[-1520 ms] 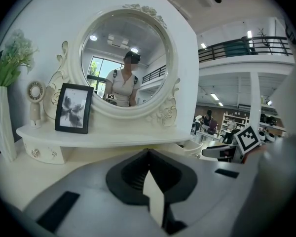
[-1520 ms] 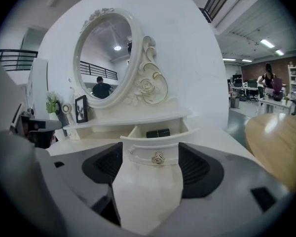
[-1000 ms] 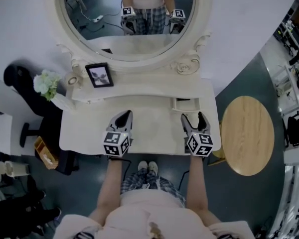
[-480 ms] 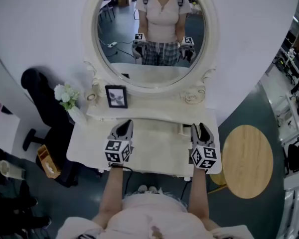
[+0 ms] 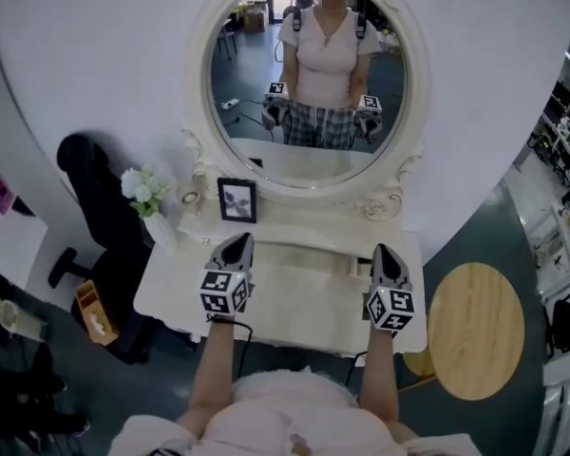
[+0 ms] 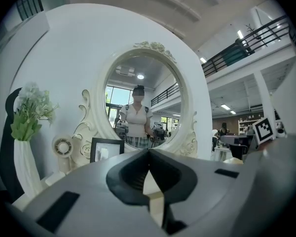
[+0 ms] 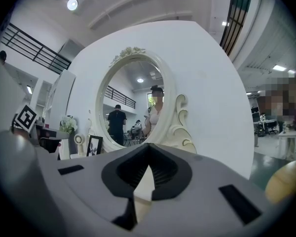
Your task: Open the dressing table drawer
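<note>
A white dressing table stands against a white wall panel, and its big oval mirror in a carved frame rises over it. The mirror reflects the person who stands in front of the table with a gripper in each hand. On the left of the table there is a black chair, and on the right a round wooden side table.

Both grippers hover level over the table top, pointing toward the mirror. The left gripper has its jaws together, with nothing between them. The right gripper is also closed and empty.

On the low shelf at the back stand a vase with white flowers, a picture frame and, between these two, a small round fan. The small drawer sits in this shelf, just beside the tips of the right gripper and on their left. I cannot tell how far it is pulled out. Neither gripper touches it.
</note>
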The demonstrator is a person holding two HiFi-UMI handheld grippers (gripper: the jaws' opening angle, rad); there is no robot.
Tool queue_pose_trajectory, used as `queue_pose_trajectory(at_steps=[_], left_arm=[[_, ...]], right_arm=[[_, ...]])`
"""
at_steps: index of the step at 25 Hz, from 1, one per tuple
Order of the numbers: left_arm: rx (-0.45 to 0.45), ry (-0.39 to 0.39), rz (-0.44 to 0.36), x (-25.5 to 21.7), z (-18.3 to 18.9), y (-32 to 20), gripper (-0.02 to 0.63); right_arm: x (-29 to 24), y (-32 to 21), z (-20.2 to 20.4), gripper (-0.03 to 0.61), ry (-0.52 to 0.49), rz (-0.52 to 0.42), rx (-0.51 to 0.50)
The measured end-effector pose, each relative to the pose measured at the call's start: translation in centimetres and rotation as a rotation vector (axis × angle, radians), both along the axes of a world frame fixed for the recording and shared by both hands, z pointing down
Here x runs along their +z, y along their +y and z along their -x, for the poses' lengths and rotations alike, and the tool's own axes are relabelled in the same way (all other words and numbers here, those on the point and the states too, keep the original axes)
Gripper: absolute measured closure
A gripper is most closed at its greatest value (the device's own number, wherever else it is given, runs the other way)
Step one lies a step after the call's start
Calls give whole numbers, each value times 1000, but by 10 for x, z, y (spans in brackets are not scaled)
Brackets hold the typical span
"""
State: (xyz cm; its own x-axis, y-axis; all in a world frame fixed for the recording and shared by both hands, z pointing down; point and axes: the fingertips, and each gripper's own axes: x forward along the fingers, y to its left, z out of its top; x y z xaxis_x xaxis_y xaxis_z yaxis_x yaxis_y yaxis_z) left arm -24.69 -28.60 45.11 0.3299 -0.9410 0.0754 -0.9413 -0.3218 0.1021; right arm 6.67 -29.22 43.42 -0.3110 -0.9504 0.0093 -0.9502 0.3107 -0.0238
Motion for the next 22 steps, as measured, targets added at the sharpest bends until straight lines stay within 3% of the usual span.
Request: queue_pose_trajectory(at_steps=[22], left_arm=[[11, 7, 11, 5, -2, -7, 587]], right_arm=[[-2, -5, 5, 563, 0, 14, -24]])
